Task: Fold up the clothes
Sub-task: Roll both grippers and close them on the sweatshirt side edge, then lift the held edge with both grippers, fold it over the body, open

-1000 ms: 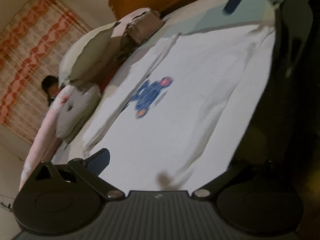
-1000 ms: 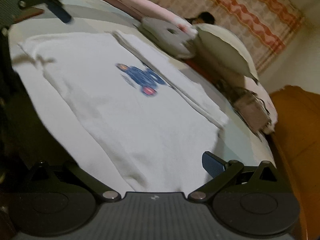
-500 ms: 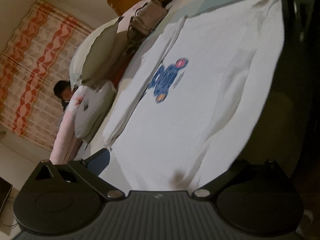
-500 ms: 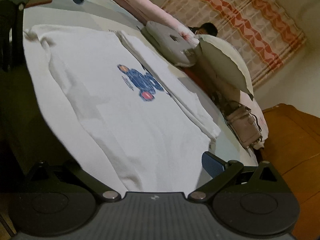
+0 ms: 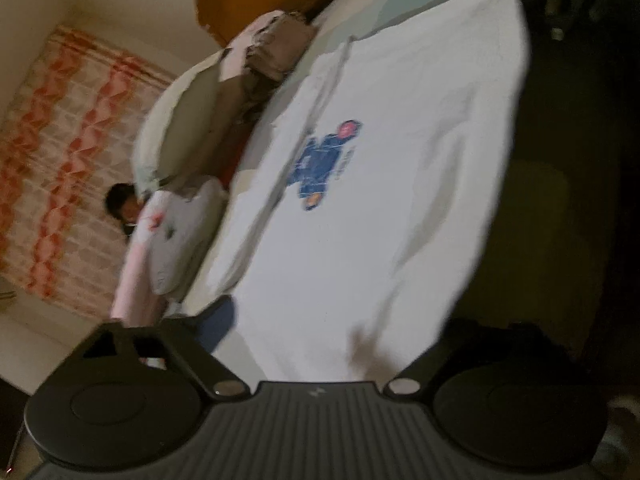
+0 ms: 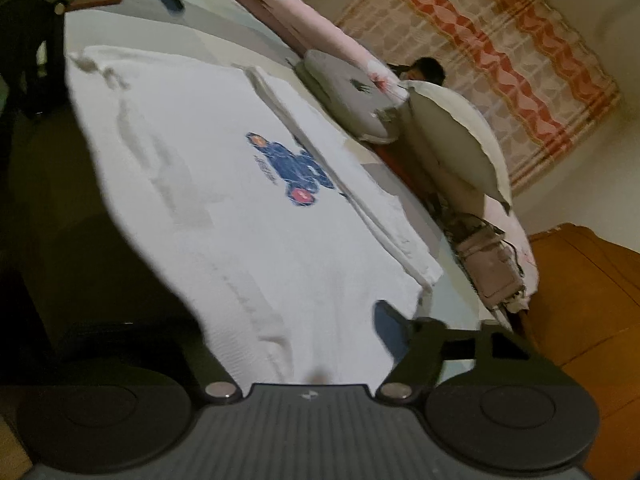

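A white sweatshirt [image 5: 400,184] with a small blue bear print [image 5: 324,162] lies flat on the bed [image 5: 408,4], its near edge hanging over the mattress side. One sleeve [image 6: 340,200] is already folded in along the far edge; judging by that, folding has only begun and the body still needs doubling over. The left gripper [image 5: 320,344] meets the near hem at one corner, the right gripper [image 6: 316,356] at the other. Both sets of jaws are closing with cloth between them; only one blue fingertip [image 5: 214,322] of each shows, so whether they pinch yet I cannot tell. Beyond lie pillows [image 6: 456,136], a bag [image 6: 492,268] and a person [image 6: 424,70] by patterned curtains [image 6: 500,40].
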`<state>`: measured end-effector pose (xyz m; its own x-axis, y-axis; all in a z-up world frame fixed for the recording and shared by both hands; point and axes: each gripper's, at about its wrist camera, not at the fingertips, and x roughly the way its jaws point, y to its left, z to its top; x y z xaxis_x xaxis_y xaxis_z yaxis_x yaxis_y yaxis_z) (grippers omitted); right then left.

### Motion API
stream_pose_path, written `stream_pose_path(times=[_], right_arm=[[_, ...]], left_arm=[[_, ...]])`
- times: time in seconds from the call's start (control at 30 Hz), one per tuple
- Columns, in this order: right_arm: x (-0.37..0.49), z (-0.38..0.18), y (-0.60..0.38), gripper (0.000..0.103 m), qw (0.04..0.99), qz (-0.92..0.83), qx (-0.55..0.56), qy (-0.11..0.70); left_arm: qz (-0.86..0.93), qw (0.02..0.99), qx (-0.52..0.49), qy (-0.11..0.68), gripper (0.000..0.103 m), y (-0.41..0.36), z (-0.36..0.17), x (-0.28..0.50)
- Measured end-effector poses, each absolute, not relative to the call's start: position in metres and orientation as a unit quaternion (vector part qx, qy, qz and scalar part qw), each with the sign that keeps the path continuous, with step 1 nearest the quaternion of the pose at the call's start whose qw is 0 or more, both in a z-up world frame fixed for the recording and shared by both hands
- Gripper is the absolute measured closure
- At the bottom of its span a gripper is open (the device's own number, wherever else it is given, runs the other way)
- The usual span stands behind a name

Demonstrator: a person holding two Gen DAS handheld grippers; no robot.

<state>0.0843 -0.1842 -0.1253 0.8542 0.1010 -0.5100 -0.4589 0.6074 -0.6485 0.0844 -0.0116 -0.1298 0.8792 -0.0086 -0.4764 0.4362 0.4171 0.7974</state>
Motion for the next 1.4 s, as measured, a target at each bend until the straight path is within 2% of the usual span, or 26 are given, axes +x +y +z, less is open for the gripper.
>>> stream_pose_path(times=[0.17,0.23,0.3,0.37,0.43,0.9,1.4], right_arm=[[0.075,-0.125,-0.179,0.057,0.85,0.186,-0.439,0.224],[0.074,-0.123,-0.18,0.074,0.845,0.197,-0.44,0.232],[0.076,-0.121,-0.181,0.086,0.842,0.207,-0.435,0.244],[0.079,-0.118,-0.18,0.089,0.84,0.212,-0.433,0.247],[0.08,-0.114,-0.178,0.092,0.839,0.212,-0.439,0.242],[0.123,-0.089,-0.177,0.093,0.848,0.193,-0.446,0.213],[0.237,-0.066,-0.182,0.093,0.873,0.167,-0.409,0.208]], left_arm=[[-0.179,0.803,0.522,0.224,0.053,-0.013,-0.127,0.08],[-0.194,0.801,0.515,0.234,0.061,-0.012,-0.126,0.08],[-0.204,0.799,0.513,0.238,0.071,-0.011,-0.124,0.08],[-0.209,0.798,0.512,0.238,0.084,-0.011,-0.122,0.08],[-0.211,0.799,0.513,0.233,0.089,-0.011,-0.118,0.08],[-0.196,0.819,0.496,0.211,0.092,-0.009,-0.089,0.127],[-0.182,0.845,0.457,0.211,0.091,-0.002,-0.063,0.236]])
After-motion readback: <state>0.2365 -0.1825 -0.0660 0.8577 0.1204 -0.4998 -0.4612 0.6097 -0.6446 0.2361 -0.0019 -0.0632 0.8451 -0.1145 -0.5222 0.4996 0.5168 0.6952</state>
